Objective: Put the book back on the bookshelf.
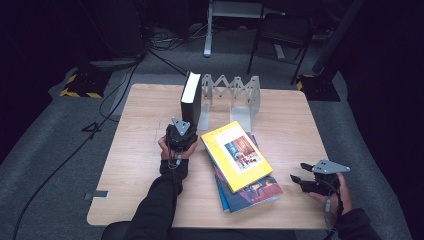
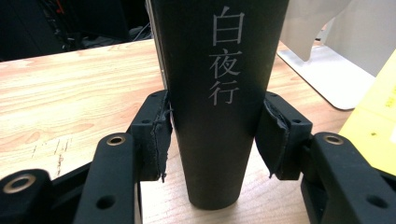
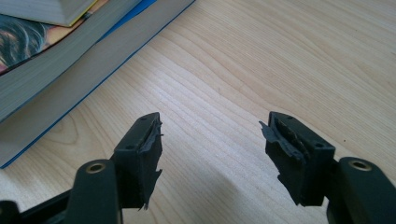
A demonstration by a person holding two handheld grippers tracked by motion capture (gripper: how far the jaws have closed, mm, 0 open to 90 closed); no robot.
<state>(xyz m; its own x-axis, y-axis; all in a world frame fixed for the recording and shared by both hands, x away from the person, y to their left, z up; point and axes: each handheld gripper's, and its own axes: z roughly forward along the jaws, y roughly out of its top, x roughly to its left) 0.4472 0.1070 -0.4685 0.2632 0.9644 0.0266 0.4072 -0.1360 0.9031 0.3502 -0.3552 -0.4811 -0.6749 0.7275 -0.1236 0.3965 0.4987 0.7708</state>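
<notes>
Right tongs [image 1: 299, 181] sat near the bench's [image 1: 145, 150] front right edge, jaws apart, nothing between them, just right of the book stack [image 1: 250, 192]. Yellow book [image 1: 236, 155] lay on top of that stack. Left tongs [image 2: 212, 135] were clamped on the spine of the black book [image 2: 219, 84], which stood upright beside the grey accordion book rack [image 1: 235, 92] at the bench's far side.

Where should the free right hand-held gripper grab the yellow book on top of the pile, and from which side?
Take the yellow book by its right-hand long edge, coming in low from the right, where the right hand-held gripper sits open. The book lies flat and skewed on the pile, so this edge overhangs the blue book beneath and lets one jaw slip under.
</notes>
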